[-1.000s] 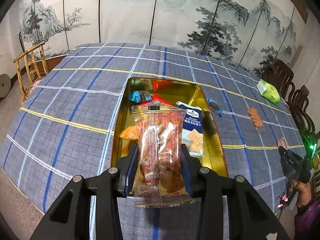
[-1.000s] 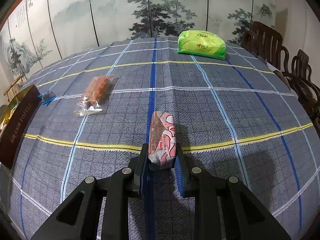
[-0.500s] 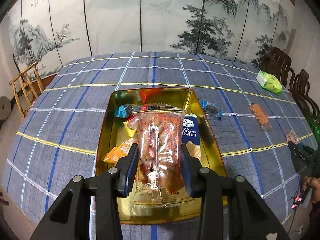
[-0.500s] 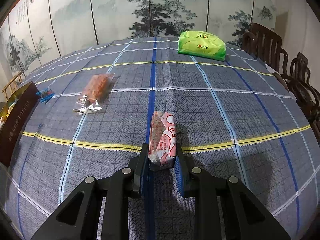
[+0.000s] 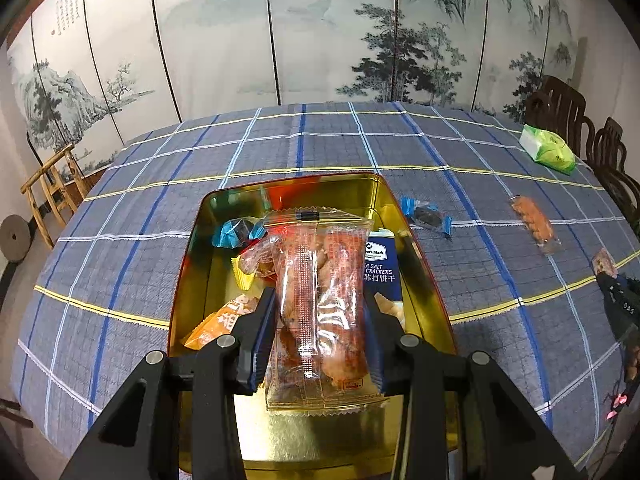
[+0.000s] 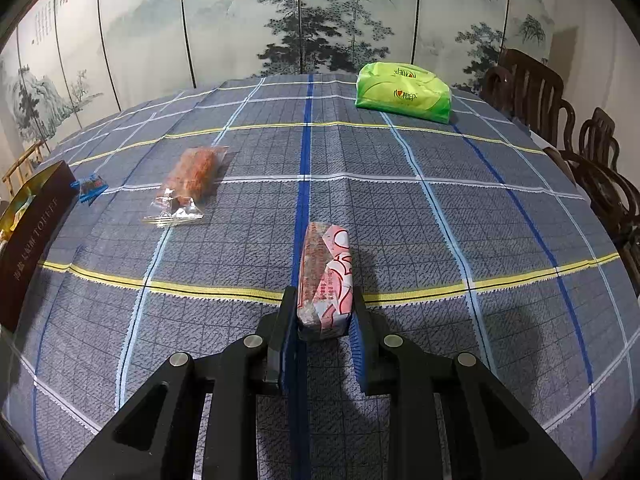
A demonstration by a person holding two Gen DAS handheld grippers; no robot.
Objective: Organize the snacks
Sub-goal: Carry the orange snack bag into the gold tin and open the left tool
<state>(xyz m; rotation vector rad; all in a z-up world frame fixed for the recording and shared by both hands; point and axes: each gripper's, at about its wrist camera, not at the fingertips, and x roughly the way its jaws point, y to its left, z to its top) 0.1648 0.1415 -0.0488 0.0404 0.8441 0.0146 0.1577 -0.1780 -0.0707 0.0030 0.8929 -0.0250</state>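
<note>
1. left wrist view: left gripper (image 5: 318, 336), black with blue pads, clamped on a clear plastic packet of reddish-brown snack pieces (image 5: 320, 300); packet held lengthwise above the open gold metal tin (image 5: 188, 256).
2. left wrist view, inside the tin: navy sea salt crackers packet (image 5: 382, 268) along the right wall; blue-wrapped candy (image 5: 236, 232) toward the far left; orange packet with white characters (image 5: 224, 320) at the near left, just beside the left finger; small clear packet of orange snack (image 5: 260, 258) between them.
3. left wrist view, on the blue plaid tablecloth (image 5: 120, 248): second blue-wrapped candy (image 5: 428, 216) just outside the tin's right wall; clear packet of orange-brown snack (image 5: 534, 222) farther right; green soft tissue pack (image 5: 550, 152) near the far right edge, by dark wooden chairs (image 5: 572, 120).
4. right wrist view: right gripper (image 6: 322, 320) closed on the near end of a pink-and-white wrapped bar (image 6: 326, 272); bar points away, over the tablecloth (image 6: 480, 220).
5. right wrist view, elsewhere: orange-brown snack packet (image 6: 188, 180) to the left, well apart from the bar; blue candy (image 6: 90, 188) touching or just beside the tin's dark outer wall (image 6: 32, 236) lettered "toffee"; green tissue pack (image 6: 402, 92) at the far side.
</note>
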